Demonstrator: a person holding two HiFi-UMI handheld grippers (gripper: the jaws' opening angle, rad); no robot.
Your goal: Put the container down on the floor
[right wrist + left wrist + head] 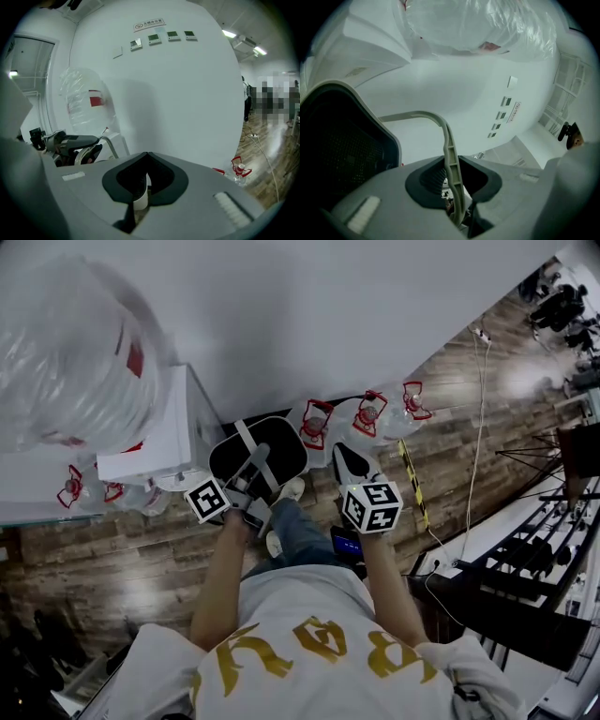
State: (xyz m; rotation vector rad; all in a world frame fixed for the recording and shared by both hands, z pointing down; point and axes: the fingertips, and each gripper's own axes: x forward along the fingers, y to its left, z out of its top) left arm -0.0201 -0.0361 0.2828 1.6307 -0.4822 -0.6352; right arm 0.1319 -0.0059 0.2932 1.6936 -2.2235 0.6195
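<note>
The container [272, 448] is a black basket with a pale grey bail handle [249, 448], held up over the wooden floor [112, 568] in front of the person's legs. My left gripper [246, 486] is shut on that handle. In the left gripper view the handle [451, 159] runs down through the jaws of the left gripper [454, 206], with the basket's dark mesh wall [342, 150] at the left. My right gripper [349, 465] hangs beside the basket, apart from it. The right gripper [140, 201] has its jaws together, with only a small white piece showing in the notch.
Several clear water bottles with red handles [317, 423] line the foot of the white wall [328, 324]. A white cabinet [159, 442] and a bulging plastic bag [70, 352] stand at the left. A cable [473, 446] and a yellow-black strip [411, 479] cross the floor; railings [534, 559] stand at the right.
</note>
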